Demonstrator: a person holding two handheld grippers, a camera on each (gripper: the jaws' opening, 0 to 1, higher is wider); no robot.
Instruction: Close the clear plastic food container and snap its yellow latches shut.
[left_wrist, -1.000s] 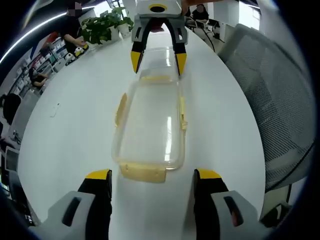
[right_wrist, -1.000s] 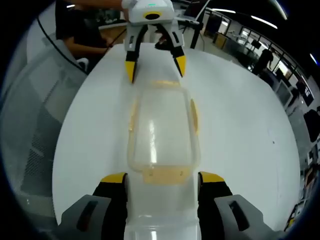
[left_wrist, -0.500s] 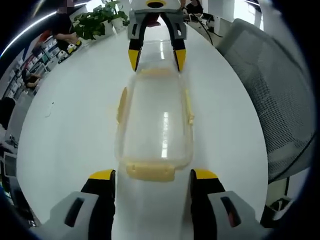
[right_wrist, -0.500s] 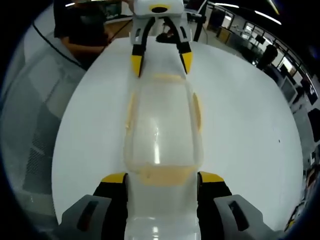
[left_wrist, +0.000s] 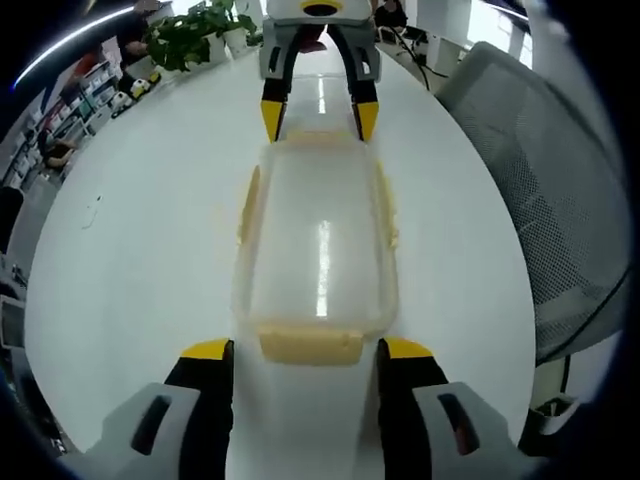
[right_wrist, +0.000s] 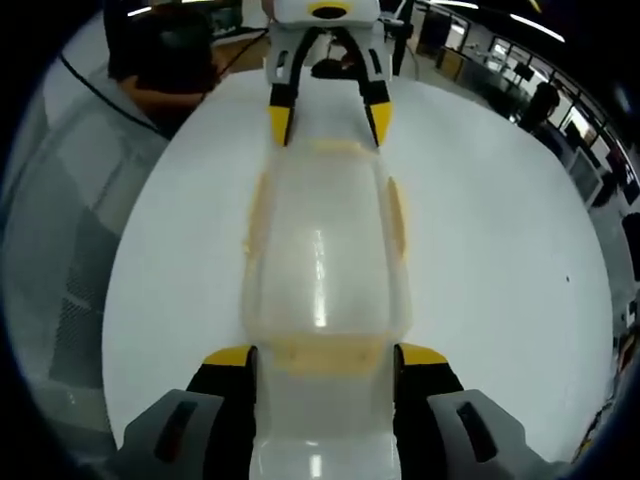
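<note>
My clear plastic food container (left_wrist: 318, 240) lies lengthwise on the white table (left_wrist: 140, 230), lid on, with one of my claws at each short end. I judge the step in hand to be pressing the two end latches home. To do that well I should keep both claws square to the container's long axis and push toward each other evenly, so the box cannot slide or skew.

In the left gripper view, my left gripper (left_wrist: 305, 350) stands wide, its yellow tips flanking the near end latch (left_wrist: 310, 345); whether they touch it I cannot tell. Nothing is held. The yellow side latches (left_wrist: 249, 205) look flat against the walls.

In the right gripper view, my right gripper (right_wrist: 325, 357) is likewise spread wide and empty, its tips either side of the opposite end latch (right_wrist: 325, 352), very close to it.
</note>
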